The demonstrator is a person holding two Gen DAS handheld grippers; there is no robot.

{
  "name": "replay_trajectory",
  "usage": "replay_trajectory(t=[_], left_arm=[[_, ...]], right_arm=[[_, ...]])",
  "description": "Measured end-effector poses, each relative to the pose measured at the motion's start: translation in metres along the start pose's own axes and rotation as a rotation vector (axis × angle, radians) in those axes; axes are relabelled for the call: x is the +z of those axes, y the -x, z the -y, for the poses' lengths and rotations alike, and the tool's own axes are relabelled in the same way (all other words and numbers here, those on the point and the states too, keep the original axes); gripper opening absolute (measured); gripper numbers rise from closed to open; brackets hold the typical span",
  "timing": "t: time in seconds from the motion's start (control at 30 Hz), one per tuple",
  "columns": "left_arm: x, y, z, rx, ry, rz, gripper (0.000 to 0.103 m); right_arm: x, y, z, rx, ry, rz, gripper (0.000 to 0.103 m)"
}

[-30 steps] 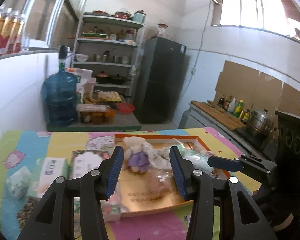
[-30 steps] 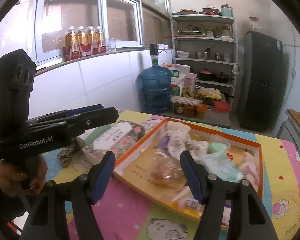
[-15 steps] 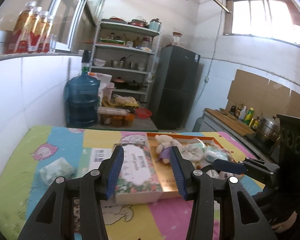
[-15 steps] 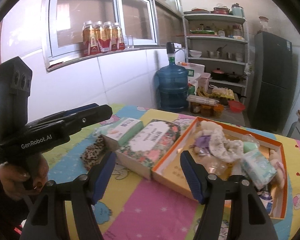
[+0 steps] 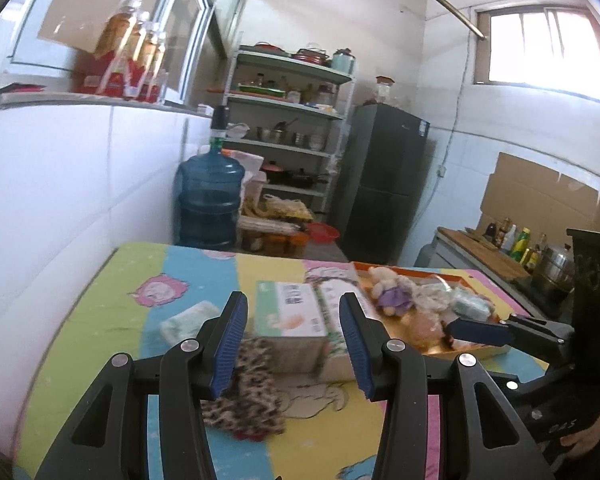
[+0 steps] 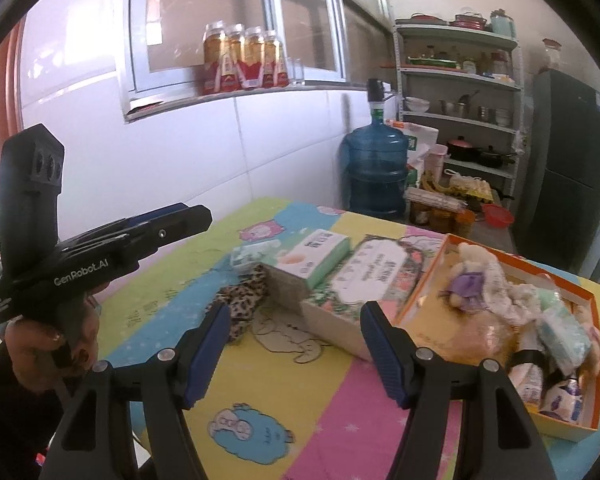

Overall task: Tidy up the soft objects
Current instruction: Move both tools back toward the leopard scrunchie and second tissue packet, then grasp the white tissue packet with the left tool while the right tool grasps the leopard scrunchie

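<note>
On the bench (image 5: 100,320), near the leopard-print cloth (image 5: 248,384) left outside the orange tray (image 6: 580,292), both tongs, left (image 5: 292,344) and right (image 6: 296,354), are held open and empty, seemingly readied for collecting it.

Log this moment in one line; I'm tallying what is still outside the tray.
left gripper: open, empty | right gripper: open, empty | leopard-print cloth: on mat | tissue pack: on mat | orange tray: holds soft items
</note>
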State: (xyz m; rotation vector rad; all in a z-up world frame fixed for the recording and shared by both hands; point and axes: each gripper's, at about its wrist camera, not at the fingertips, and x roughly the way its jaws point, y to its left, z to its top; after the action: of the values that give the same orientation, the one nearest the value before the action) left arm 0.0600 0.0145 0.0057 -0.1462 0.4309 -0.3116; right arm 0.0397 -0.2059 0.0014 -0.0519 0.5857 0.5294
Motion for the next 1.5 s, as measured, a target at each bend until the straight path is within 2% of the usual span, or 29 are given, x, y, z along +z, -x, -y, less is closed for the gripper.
replay_trajectory(t=[0.47,0.6,0.77,1.03,1.2,1.3,1.5], left_arm=[[0.004,0.01,-0.073,0.098,0.015,0.002,0.049],[0.009,-0.002,-0.089,0.109,-0.027,-0.024,0.05],[0.009,-0.02,-0.102,0.07,-0.071,-0.053,0.05],[0.007,-0.06,-0.104,-0.027,-0.134,-0.109,0.05],[0.003,-0.097,-0.102,-0.102,-0.235,-0.207,0.05],[-0.001,-0.116,-0.103,-0.125,-0.281,-0.255,0.057],[-0.002,-0.141,-0.118,-0.208,-0.247,-0.301,0.065]], right_arm=[[-0.009,-0.062,-0.043,0.087,-0.016,-0.1,0.067],[-0.011,-0.089,-0.044,0.099,-0.066,-0.141,0.067],[-0.015,-0.115,-0.041,0.104,-0.118,-0.187,0.067],[-0.013,-0.14,-0.046,0.095,-0.123,-0.218,0.067],[-0.013,-0.15,-0.048,0.105,-0.131,-0.231,0.067],[-0.013,-0.154,-0.046,0.103,-0.133,-0.238,0.067],[-0.016,-0.159,-0.043,0.116,-0.141,-0.245,0.067]])
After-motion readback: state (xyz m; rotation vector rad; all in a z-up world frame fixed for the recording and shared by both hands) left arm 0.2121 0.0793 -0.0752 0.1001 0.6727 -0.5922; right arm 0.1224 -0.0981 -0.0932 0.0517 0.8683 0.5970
